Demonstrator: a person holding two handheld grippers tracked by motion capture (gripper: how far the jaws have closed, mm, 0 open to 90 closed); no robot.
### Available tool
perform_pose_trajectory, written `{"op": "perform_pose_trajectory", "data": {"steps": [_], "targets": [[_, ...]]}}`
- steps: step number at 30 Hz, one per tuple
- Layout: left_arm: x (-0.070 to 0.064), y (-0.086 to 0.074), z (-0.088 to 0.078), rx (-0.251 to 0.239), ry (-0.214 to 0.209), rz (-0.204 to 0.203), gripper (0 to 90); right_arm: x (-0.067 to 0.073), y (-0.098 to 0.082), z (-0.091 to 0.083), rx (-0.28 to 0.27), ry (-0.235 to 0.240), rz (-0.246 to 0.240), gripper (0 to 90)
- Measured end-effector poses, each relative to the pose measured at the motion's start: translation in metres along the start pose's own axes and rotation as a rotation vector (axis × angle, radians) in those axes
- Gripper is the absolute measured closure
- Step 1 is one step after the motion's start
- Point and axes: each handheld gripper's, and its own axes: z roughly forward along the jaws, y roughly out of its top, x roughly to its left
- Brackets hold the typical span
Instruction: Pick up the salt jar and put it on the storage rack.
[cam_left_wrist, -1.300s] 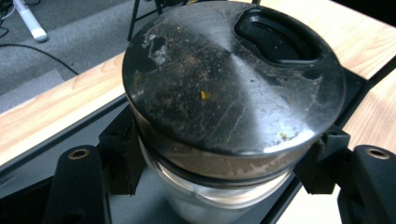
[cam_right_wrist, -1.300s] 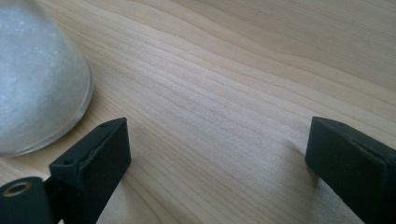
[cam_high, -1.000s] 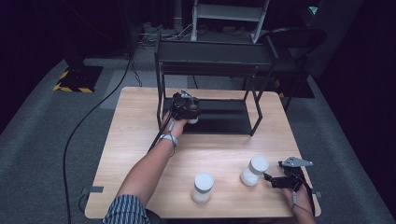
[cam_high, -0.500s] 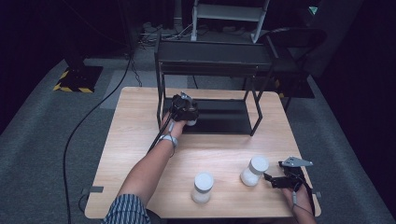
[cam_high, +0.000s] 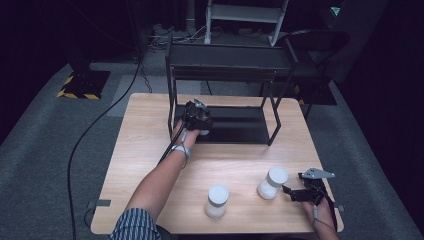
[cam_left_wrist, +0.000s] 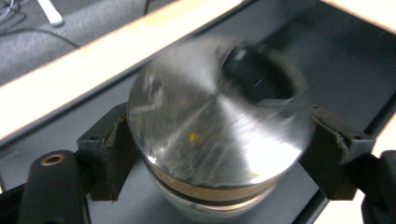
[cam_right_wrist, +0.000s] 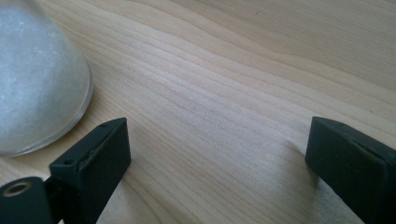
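Looking down from the high view, I take the black rack (cam_high: 225, 75) on the wooden table (cam_high: 145, 130) as my landmark. My left gripper (cam_high: 196, 118) sits at the rack's lower shelf, near its front left leg, with something pale just showing under it. Two white jars stand well apart from the rack toward my side: the nearer jar (cam_high: 217, 200) in front of me, the other jar (cam_high: 272, 182) just beside my right gripper (cam_high: 299, 193), which rests at the table's near right corner.

My left gripper view brings what the high view hides: a jar with a shiny metal lid (cam_left_wrist: 210, 135), blurred, standing on the rack's dark shelf between my jaws. They have just been opening; the left pad looks off the lid, the right one I cannot judge through the blur. The table's pale edge runs behind.

My right gripper view shows my jaws standing wide apart over bare wood, nothing between them, the white jar (cam_right_wrist: 37, 84) just left of the left jaw.
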Motion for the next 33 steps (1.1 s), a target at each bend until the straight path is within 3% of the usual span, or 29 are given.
{"op": "perform_pose_trajectory", "data": {"steps": [8,15,20,25,33], "targets": [[-0.005,0.004,-0.042,-0.090,-0.039,0.001,13.8,0.000,0.000,0.000,0.000,0.001,-0.001,6.5],[-0.016,-0.001,-0.085,-0.151,-0.040,0.022,14.0,0.000,0.000,0.000,0.000,0.003,-0.003,6.5],[-0.030,-0.006,-0.119,-0.162,-0.013,0.068,15.0,-0.002,0.000,0.000,0.001,0.016,-0.017,6.5],[-0.037,-0.016,-0.150,-0.184,-0.013,0.060,14.9,-0.002,0.000,0.000,0.001,0.017,-0.017,6.5],[-0.056,-0.034,-0.189,-0.194,-0.002,0.082,14.9,-0.002,0.001,0.001,0.001,0.019,-0.019,6.5]]}}
